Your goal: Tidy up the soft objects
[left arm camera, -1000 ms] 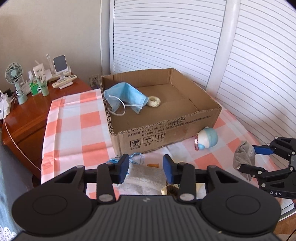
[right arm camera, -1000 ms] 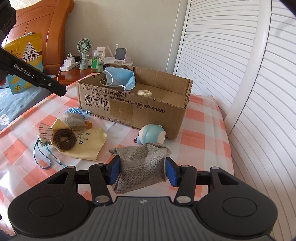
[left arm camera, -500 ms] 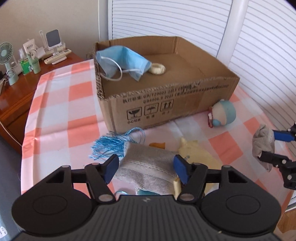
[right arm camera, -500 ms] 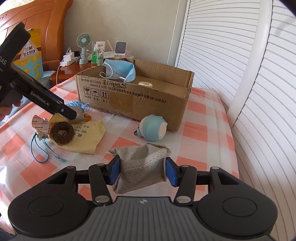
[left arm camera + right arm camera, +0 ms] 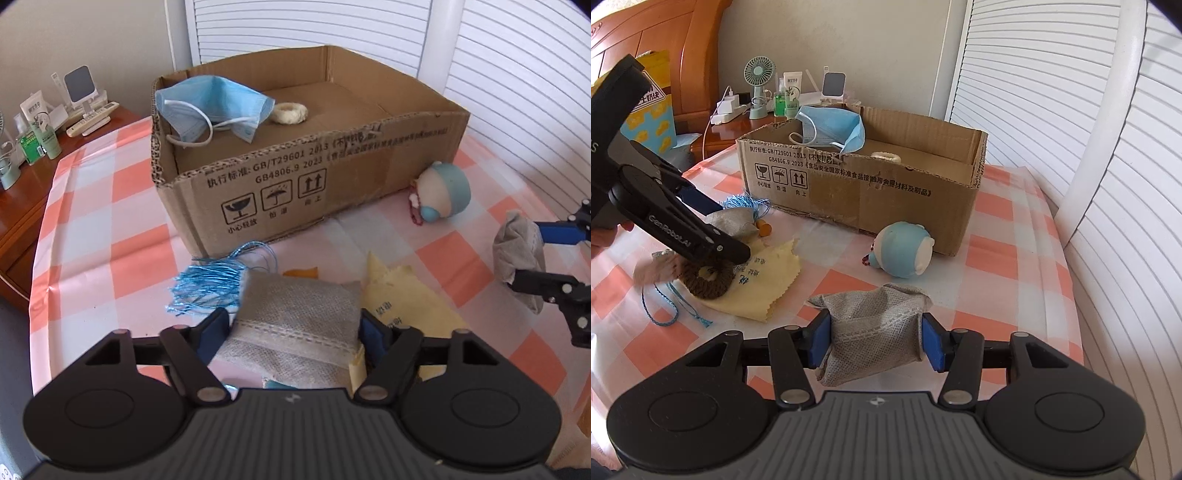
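- The beige pouch [image 5: 299, 325] lies flat on the checked cloth in front of the box [image 5: 314, 177], on its near side, with the blue tassel [image 5: 207, 286] touching its left edge and the yellow cloth [image 5: 406, 314] just to its right.
- The left gripper [image 5: 295, 328] sits right over it, spread wide, one finger on each side of the pouch; whether the pads already touch the fabric I cannot tell.
- The pouch's long side runs across the gap between the fingers, so closing should pinch it along that axis.
- From there the box lies straight ahead and slightly up, so I would guess a lift and a short carry forward.
- The right gripper [image 5: 875, 343] is closed on a grey pouch [image 5: 871, 328], held clear of the cloth, in front of the box's right end and farther from it than the blue toy [image 5: 905, 254].
- Inside the box there are already a face mask [image 5: 214, 107] draped at the left corner and a pale ring [image 5: 288, 112] beside it.
- A brown ring [image 5: 709, 277] sits on the yellow cloth, left of the box front, partly under the left gripper.
- The left gripper is the nearer one to the beige pouch; the right is well apart from it.
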Action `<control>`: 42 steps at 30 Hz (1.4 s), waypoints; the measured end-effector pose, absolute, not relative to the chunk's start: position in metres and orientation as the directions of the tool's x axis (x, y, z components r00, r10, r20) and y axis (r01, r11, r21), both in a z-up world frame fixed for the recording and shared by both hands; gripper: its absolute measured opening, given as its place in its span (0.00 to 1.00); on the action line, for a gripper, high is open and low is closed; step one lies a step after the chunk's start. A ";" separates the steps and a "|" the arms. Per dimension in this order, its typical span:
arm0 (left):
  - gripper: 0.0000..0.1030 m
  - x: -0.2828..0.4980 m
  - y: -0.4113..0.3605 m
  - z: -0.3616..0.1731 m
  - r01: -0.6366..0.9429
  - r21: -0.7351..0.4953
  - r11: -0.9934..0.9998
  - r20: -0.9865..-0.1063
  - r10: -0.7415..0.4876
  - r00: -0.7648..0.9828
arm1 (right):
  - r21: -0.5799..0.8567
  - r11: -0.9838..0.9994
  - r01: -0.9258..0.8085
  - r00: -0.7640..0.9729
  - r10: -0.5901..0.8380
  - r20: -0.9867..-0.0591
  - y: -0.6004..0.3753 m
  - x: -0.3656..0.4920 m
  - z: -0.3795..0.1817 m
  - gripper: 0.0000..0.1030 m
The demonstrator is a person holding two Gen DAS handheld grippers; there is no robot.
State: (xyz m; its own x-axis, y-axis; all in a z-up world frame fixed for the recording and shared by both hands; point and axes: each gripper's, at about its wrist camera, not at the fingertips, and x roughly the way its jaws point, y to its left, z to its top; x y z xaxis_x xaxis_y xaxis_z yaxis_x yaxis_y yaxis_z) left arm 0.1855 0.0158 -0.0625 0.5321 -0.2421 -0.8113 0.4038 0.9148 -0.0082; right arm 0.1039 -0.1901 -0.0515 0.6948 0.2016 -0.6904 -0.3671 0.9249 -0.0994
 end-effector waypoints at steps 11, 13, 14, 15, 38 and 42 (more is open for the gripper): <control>0.39 0.182 0.030 -0.045 0.381 -0.061 0.923 -0.789 -0.278 0.548 | -0.103 0.923 -0.370 0.697 0.203 -0.688 -0.189 0.102 -0.050 0.54; 0.38 0.181 0.032 -0.041 0.376 -0.068 0.924 -0.782 -0.283 0.554 | -0.106 0.922 -0.372 0.700 0.204 -0.685 -0.189 0.100 -0.049 0.54; 0.37 0.181 0.034 -0.038 0.368 -0.066 0.928 -0.779 -0.278 0.562 | -0.107 0.922 -0.373 0.701 0.204 -0.683 -0.189 0.099 -0.048 0.54; 0.37 0.180 0.035 -0.035 0.365 -0.062 0.929 -0.775 -0.275 0.569 | -0.109 0.921 -0.373 0.703 0.204 -0.681 -0.188 0.098 -0.047 0.54; 0.30 0.164 -0.004 0.023 0.472 -0.052 0.880 -0.690 -0.374 0.620 | -0.123 0.923 -0.365 0.739 0.207 -0.641 -0.194 0.075 -0.032 0.54; 0.30 0.166 -0.021 0.017 0.498 -0.032 0.866 -0.697 -0.377 0.610 | -0.118 0.926 -0.359 0.737 0.203 -0.644 -0.196 0.075 -0.033 0.54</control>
State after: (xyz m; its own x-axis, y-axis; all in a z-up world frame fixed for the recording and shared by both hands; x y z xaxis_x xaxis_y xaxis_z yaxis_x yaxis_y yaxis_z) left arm 0.1662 -0.0213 0.0171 0.6099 -0.3767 -0.6972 0.4982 0.8665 -0.0323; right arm 0.0748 -0.1959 -0.0334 0.7375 0.2034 -0.6440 -0.3586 0.9260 -0.1181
